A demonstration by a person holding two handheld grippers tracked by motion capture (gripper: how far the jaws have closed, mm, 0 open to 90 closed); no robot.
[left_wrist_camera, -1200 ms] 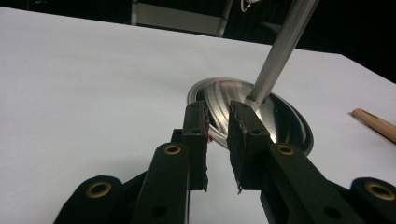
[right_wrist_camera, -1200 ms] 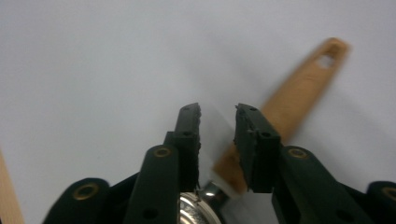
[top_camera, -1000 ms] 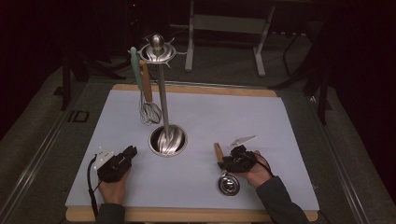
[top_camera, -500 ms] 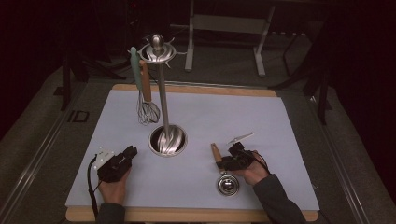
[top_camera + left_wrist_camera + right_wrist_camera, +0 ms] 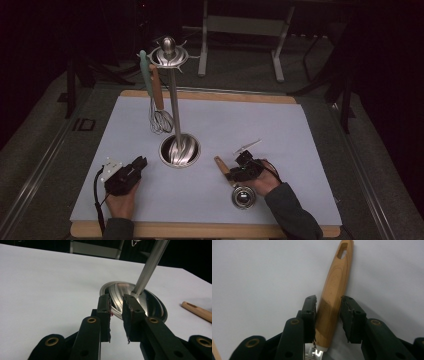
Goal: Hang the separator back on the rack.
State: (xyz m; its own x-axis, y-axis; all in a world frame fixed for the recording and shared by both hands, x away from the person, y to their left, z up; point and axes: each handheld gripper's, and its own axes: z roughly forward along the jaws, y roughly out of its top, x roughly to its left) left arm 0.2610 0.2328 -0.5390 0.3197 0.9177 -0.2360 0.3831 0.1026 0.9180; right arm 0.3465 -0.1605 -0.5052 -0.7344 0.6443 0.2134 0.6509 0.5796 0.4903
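A utensil with a wooden handle and a round metal head lies on the white mat at the front right. My right gripper straddles the handle. Its jaws have just been closing: the left pad sits against the wood and a thin gap remains at the right pad. At the front left, my left gripper rests low over the mat, open with nothing between its pads, pointing at the steel base of the utensil stand.
A whisk with a wooden handle and a green spatula hang from the stand's top ring. The mat lies on a wooden board. Dark floor and metal frame legs lie beyond the table's far edge.
My right gripper has shifted a little toward the wooden handle and its jaws have narrowed around it. The left gripper and the stand have stayed put.
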